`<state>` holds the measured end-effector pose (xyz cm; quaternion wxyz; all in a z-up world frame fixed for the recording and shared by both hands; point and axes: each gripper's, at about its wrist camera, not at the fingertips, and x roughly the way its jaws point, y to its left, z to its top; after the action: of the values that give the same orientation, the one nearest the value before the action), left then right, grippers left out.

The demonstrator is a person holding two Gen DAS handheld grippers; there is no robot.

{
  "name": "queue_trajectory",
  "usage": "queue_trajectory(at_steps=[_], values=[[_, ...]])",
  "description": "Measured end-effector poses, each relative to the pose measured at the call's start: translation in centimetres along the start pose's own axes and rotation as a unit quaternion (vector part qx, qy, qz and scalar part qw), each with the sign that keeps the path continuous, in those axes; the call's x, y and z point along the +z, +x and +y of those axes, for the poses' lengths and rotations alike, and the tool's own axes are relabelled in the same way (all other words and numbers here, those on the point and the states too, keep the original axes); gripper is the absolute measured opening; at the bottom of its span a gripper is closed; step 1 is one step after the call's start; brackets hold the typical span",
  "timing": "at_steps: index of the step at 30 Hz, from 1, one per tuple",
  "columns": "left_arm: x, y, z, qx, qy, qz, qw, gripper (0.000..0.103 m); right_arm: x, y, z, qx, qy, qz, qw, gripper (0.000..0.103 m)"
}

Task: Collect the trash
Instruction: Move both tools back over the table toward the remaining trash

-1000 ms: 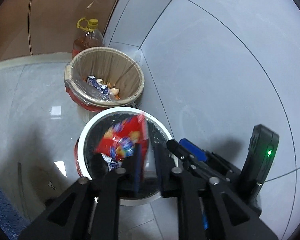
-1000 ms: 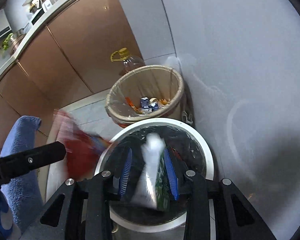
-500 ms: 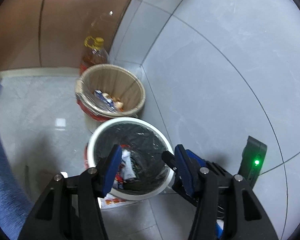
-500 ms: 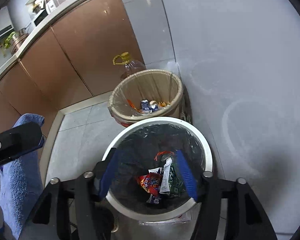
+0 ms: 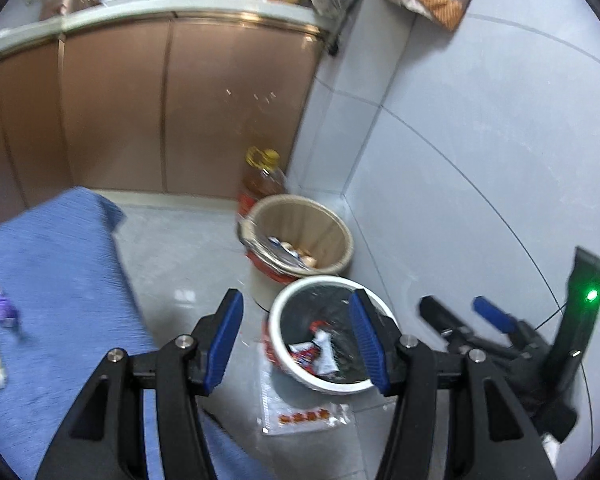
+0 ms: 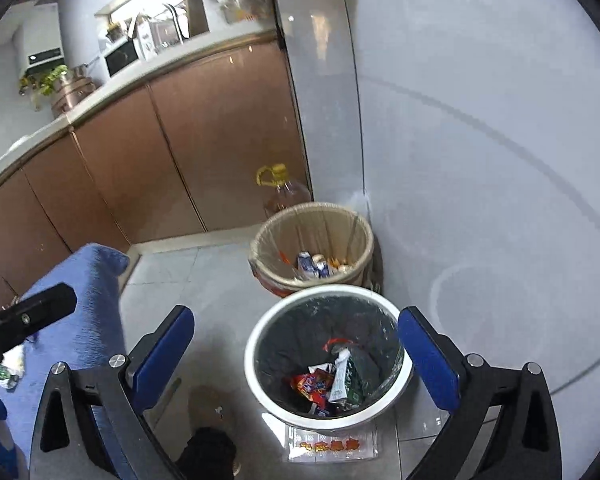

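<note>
Release step: right gripper (image 6: 296,354), jaws opening wide and empty; left gripper (image 5: 296,338) half-open, empty. Wrappers (image 6: 332,384) lie in the white bin (image 6: 260,380) beyond the fingertips. Next, probably: fetch remaining trash.

a home kitchen. brown cabinet doors (image 6: 204,144) run under a pale countertop (image 6: 148,70) that carries a microwave (image 6: 120,54), a potted plant (image 6: 50,76) and a copper pot (image 6: 72,90). grey tiles cover the floor (image 6: 180,272) and wall. a cooking oil bottle (image 6: 280,192) stands in the corner beside two lined waste bins (image 6: 312,240), both holding food wrappers.
</note>
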<state>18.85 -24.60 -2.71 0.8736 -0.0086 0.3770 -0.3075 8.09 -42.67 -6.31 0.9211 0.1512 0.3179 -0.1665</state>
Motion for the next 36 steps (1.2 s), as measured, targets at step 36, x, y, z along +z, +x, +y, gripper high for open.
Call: queue_trajectory(at_steps=[36], values=[[-8.0, -31.3, 10.3, 0.181, -0.046, -0.191, 0.9636, 0.064, 1.4, -23.3, 14.7, 0.156, -0.121, -0.242, 0.950, 0.103]])
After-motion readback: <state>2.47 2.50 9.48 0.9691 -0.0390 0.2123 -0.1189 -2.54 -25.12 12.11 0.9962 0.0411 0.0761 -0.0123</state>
